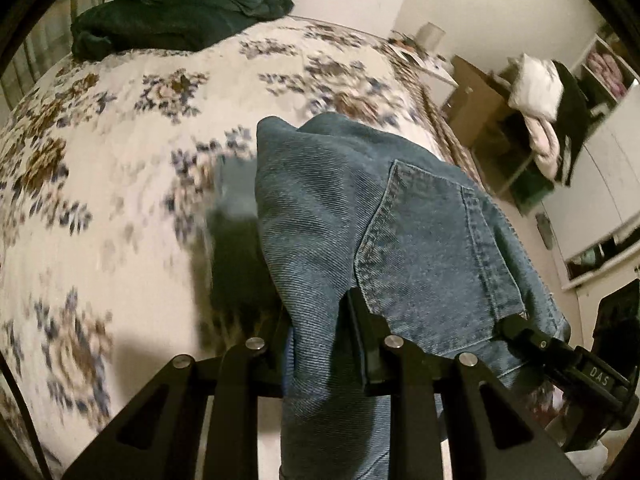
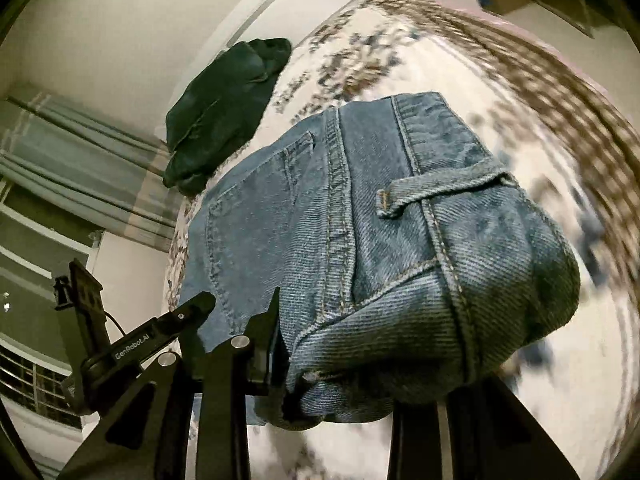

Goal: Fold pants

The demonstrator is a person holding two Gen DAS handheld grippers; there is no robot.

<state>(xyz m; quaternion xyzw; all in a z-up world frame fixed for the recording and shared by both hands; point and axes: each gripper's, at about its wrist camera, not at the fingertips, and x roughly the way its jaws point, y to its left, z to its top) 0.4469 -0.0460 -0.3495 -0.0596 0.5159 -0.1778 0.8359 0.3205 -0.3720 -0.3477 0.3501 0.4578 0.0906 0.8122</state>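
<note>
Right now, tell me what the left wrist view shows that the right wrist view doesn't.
Only the left wrist view shows the shelf piled with white and pink laundry, and the whole back pocket of the jeans.

Only the right wrist view shows the curtain, the window grille and the belt loop.

Both show the jeans clamped in the left gripper and right gripper, the dark green garment and the floral bedspread.
</note>
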